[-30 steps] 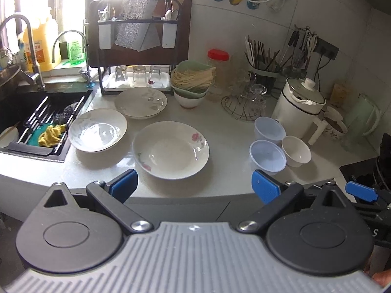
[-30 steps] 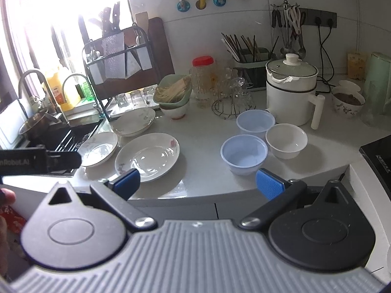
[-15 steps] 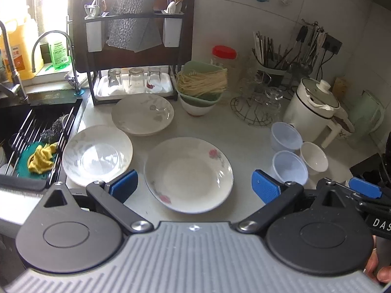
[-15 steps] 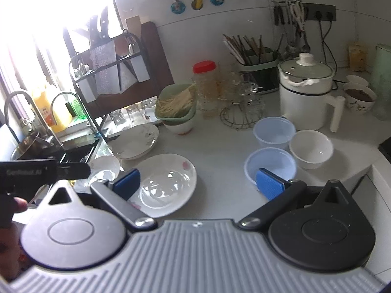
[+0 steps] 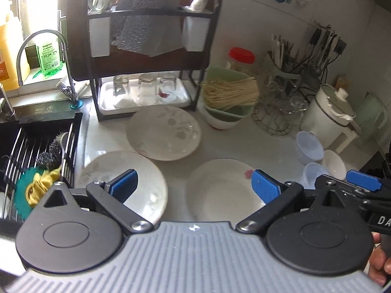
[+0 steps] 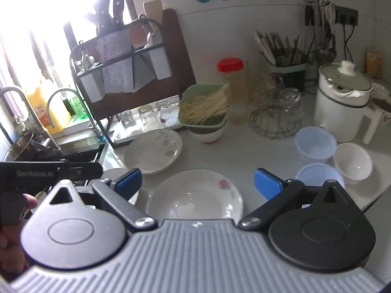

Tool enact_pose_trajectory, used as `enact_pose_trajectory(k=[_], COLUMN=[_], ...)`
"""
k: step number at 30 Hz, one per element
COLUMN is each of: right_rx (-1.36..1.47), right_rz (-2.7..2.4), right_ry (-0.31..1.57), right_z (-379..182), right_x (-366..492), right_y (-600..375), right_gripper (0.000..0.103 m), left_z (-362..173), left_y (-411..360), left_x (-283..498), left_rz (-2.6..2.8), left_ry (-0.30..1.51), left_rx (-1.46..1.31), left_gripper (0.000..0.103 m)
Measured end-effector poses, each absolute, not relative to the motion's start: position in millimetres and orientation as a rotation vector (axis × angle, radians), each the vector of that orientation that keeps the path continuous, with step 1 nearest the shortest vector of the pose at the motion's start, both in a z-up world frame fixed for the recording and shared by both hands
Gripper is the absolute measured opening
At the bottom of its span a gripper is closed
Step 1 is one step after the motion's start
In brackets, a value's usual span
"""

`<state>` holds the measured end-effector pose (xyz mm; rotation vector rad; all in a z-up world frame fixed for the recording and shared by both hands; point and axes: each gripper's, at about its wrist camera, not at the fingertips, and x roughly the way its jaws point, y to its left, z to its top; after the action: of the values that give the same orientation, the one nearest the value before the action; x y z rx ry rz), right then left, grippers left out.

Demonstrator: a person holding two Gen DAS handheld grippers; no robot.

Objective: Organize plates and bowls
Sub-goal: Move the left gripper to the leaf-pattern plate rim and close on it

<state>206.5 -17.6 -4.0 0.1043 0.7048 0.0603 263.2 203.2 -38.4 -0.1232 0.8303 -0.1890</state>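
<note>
Three white plates lie on the counter: a leaf-patterned plate (image 5: 163, 135) at the back, a second plate (image 5: 146, 183) by the sink, and a plate with a pink flower (image 5: 220, 190) in front. My left gripper (image 5: 194, 186) hovers open above the two near plates, holding nothing. My right gripper (image 6: 198, 183) is open over the flowered plate (image 6: 195, 200). To the right stand two pale blue bowls (image 6: 314, 144) (image 6: 317, 174) and a white bowl (image 6: 353, 162). The right gripper's blue fingertip (image 5: 364, 183) shows at the left view's right edge.
A sink (image 5: 36, 151) with a rack, scourer and yellow cloth lies left. At the back stand a dish rack (image 5: 146, 92) with glasses, a green basket of noodles (image 5: 229, 95) on a bowl, a wire stand (image 5: 276, 119), a white electric pot (image 5: 330, 117) and a utensil holder (image 6: 288, 73).
Both grippers have moved forward and lower over the counter, so the plates look larger and nearer. Both stay open. No dish has moved.
</note>
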Motion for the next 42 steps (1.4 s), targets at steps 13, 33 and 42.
enact_pose_trajectory(k=[13, 33, 42], right_rx=[0.165, 0.24, 0.247], right_rz=[0.02, 0.057, 0.035], right_ry=[0.785, 1.096, 1.108], right_z=[-46, -160, -176], right_x=[261, 302, 314], right_y=[73, 131, 129], right_gripper=[0.09, 0.031, 0.024], left_z=[-99, -207, -225], left_y=[305, 378, 379], left_x=[327, 385, 396], left_rz=[-0.245, -0.285, -0.301], left_ry=[0.951, 1.087, 1.089], left_rx=[-0.098, -0.127, -0.114], left_gripper=[0.101, 0.092, 0.053])
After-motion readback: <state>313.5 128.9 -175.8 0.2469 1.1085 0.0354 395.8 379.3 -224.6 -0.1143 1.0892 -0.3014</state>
